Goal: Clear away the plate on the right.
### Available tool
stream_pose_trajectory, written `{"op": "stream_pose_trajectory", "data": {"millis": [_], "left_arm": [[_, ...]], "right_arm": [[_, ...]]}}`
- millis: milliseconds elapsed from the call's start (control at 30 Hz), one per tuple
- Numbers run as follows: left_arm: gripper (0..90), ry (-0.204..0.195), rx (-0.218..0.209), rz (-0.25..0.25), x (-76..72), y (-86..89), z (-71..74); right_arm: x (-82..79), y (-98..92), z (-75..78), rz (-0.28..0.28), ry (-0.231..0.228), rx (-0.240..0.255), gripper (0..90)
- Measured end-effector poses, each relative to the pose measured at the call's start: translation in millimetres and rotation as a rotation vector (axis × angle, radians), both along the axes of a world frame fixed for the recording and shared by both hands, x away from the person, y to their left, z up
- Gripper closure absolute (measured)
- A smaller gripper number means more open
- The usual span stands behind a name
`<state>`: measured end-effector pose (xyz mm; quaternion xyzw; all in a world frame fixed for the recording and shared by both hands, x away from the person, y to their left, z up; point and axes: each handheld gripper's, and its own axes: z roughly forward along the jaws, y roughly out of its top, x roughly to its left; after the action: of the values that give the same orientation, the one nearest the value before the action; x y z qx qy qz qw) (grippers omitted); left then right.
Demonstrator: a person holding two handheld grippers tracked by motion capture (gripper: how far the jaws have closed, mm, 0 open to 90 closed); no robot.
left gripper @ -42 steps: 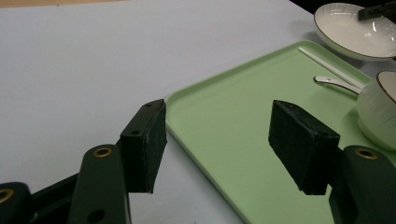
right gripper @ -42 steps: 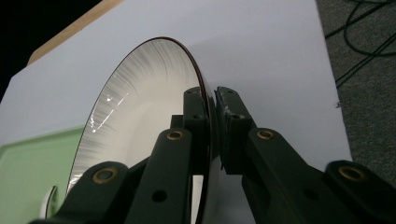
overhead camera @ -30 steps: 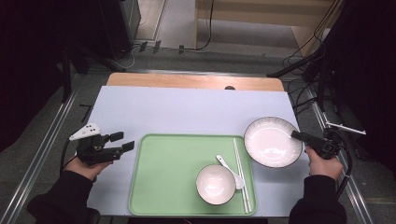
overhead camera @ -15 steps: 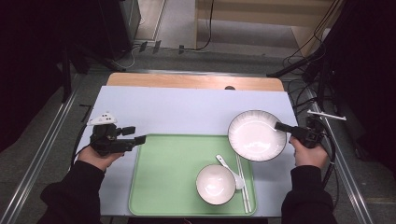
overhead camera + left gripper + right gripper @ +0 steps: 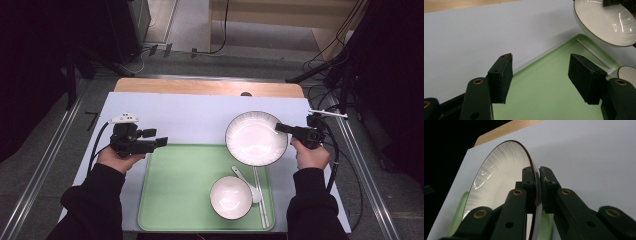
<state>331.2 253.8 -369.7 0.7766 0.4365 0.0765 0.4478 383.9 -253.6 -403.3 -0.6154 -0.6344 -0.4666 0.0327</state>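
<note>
A wide white plate (image 5: 256,138) with a dark rim hangs above the table, over the far right corner of the green tray (image 5: 180,200). My right gripper (image 5: 280,128) is shut on its right rim; in the right gripper view the two jaws pinch the plate (image 5: 499,187) edge-on. My left gripper (image 5: 161,142) stands open at the tray's left edge, nothing between its pads (image 5: 502,75). In the left gripper view the tray (image 5: 541,92) lies under the jaws and the plate (image 5: 606,25) hangs at the upper right. A small white bowl (image 5: 230,197) sits on the tray.
A white spoon (image 5: 247,182) and a pair of chopsticks (image 5: 259,195) lie on the tray right of the bowl. The white table top (image 5: 175,117) runs to a wooden strip (image 5: 200,87) at the far edge. Cables trail off the table's right side.
The right gripper has carried the plate left and up, from the table's right side to over the tray's corner. The left gripper has moved right and forward to the tray's left edge.
</note>
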Motion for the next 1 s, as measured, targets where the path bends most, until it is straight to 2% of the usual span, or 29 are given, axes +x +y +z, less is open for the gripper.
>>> {"op": "stream_pose_trajectory", "data": {"millis": [67,200,433,567,933,1000], "left_arm": [[36.8,0.000,-0.004,-0.007,4.0,-5.5,-0.7],[36.6,0.012,0.017,-0.010,11.2,-17.0,-3.1],[36.4,0.014,0.009,-0.029,19.1,-38.1,-3.0],[35.8,0.020,0.022,-0.043,23.5,-49.3,-4.8],[38.7,0.044,0.031,-0.036,33.9,-71.8,-17.8],[39.9,0.054,0.019,-0.028,35.3,-73.9,-19.8]], "right_arm": [[2.2,6.5,-1.1,0.012,0.004,0.005,84.4],[5.4,20.1,-2.1,0.028,0.010,0.013,84.4],[9.6,40.6,-3.0,0.054,0.015,0.014,84.4],[10.4,49.3,-3.5,0.067,0.013,0.021,84.4],[12.6,75.5,-4.6,0.103,0.008,0.042,84.4],[12.9,79.7,-4.3,0.112,0.005,0.047,84.4]]}}
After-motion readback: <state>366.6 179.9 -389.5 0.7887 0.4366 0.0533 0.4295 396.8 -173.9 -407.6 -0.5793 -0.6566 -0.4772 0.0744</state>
